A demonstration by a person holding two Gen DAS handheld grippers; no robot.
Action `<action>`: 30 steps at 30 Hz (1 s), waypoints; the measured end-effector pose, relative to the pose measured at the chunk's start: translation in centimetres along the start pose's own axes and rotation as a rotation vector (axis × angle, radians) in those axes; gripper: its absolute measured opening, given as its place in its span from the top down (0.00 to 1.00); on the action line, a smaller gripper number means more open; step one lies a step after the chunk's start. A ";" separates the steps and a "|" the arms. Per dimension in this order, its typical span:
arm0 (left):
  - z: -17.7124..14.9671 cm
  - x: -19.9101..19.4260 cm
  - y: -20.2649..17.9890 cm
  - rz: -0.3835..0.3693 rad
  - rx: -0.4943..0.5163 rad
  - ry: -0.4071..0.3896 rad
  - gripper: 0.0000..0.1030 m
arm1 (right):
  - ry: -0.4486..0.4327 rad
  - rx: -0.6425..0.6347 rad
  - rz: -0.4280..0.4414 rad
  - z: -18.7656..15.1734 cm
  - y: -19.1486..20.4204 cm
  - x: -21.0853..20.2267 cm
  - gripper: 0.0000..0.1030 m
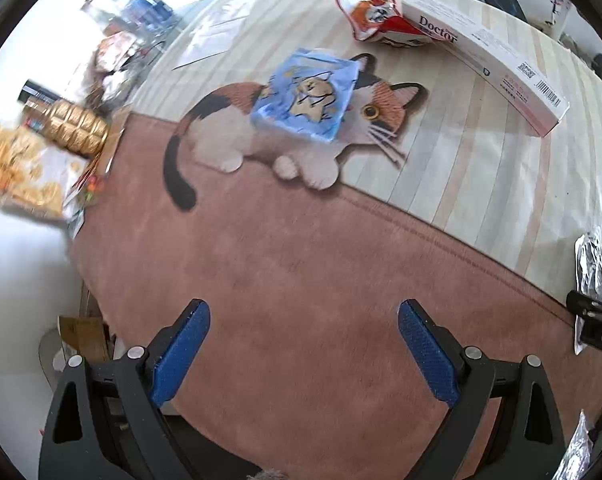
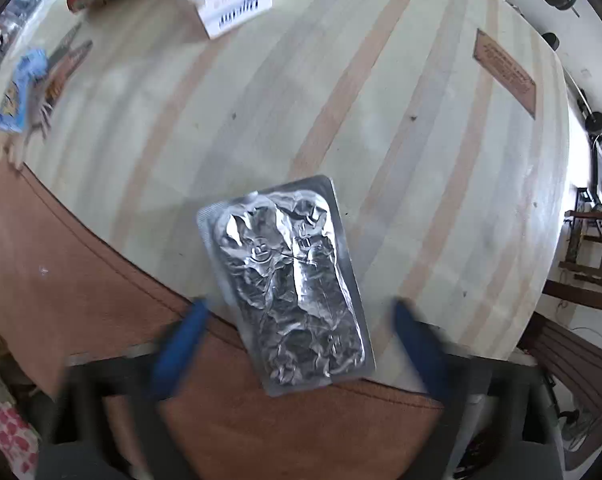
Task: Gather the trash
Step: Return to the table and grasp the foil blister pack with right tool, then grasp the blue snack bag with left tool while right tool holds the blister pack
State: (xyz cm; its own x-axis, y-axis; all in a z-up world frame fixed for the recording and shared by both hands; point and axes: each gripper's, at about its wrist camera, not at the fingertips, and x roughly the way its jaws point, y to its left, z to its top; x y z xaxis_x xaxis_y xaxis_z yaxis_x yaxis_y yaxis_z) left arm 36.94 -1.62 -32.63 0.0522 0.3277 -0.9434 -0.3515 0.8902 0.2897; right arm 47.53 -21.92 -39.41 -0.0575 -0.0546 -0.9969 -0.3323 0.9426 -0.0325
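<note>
Foil blister pack (image 2: pixel 289 284) | flat on mat | between spread right jaws

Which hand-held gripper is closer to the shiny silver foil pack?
Right. The right hand-held gripper is open around the foil pack; the left hand-held gripper is off to its side.

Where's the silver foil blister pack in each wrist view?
Left wrist: silver foil blister pack at the far right edge, mostly cut off, beside the other claw's black body.
Right wrist: the pack lies centre-low, between the open right claw fingers, straddling the rug's brown border and striped area.
Shared landmark: white barcoded Doctor box, upper right in left view, top left of centre in right view.
</note>
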 end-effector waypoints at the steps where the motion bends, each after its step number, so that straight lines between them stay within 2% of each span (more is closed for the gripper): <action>1: 0.3 0.2 0.0 0.000 0.005 0.001 0.06 | 0.001 0.005 0.004 0.0 0.0 0.0 0.25; 2: 0.6 0.3 0.0 0.003 0.010 0.004 0.06 | -0.005 0.006 0.004 0.0 0.1 0.0 0.30; 6: 3.0 0.3 1.8 -0.026 0.005 0.005 0.06 | -0.041 0.050 0.086 -0.1 0.4 -1.0 0.33; 9: 5.9 0.0 3.4 -0.075 -0.006 -0.014 0.07 | -0.074 0.072 0.134 1.7 1.0 -2.2 0.33; 13: 10.0 1.0 4.3 -0.126 0.026 -0.021 0.07 | -0.108 0.089 0.148 5.0 2.1 -2.8 0.33; 19: 14.7 5.5 2.0 -0.159 0.147 0.073 0.07 | -0.117 0.111 0.143 9.7 3.4 -2.6 0.33; 23: 15.8 7.7 0.9 -0.177 0.156 0.115 0.08 | -0.120 0.108 0.133 10.5 3.6 -2.5 0.33; 25: 16.0 8.0 0.7 -0.185 0.153 0.107 0.16 | -0.114 0.115 0.137 10.5 4.0 -2.5 0.33; 26: 16.1 8.1 0.7 -0.190 0.146 0.103 0.33 | -0.115 0.117 0.139 10.6 3.9 -2.6 0.33; 27: 16.0 8.0 0.7 -0.194 0.136 0.105 0.41 | -0.117 0.118 0.141 10.6 3.8 -2.7 0.33; 30: 15.7 7.4 1.3 -0.223 0.095 0.086 0.41 | -0.123 0.118 0.153 9.8 3.2 -3.2 0.33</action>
State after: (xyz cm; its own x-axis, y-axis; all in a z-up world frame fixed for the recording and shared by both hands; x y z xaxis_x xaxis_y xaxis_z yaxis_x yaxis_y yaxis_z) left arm 51.49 6.91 -36.66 0.0376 0.0955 -0.9947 -0.2508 0.9645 0.0831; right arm 55.90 -15.52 -37.00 0.0186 0.1254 -0.9919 -0.2153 0.9693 0.1185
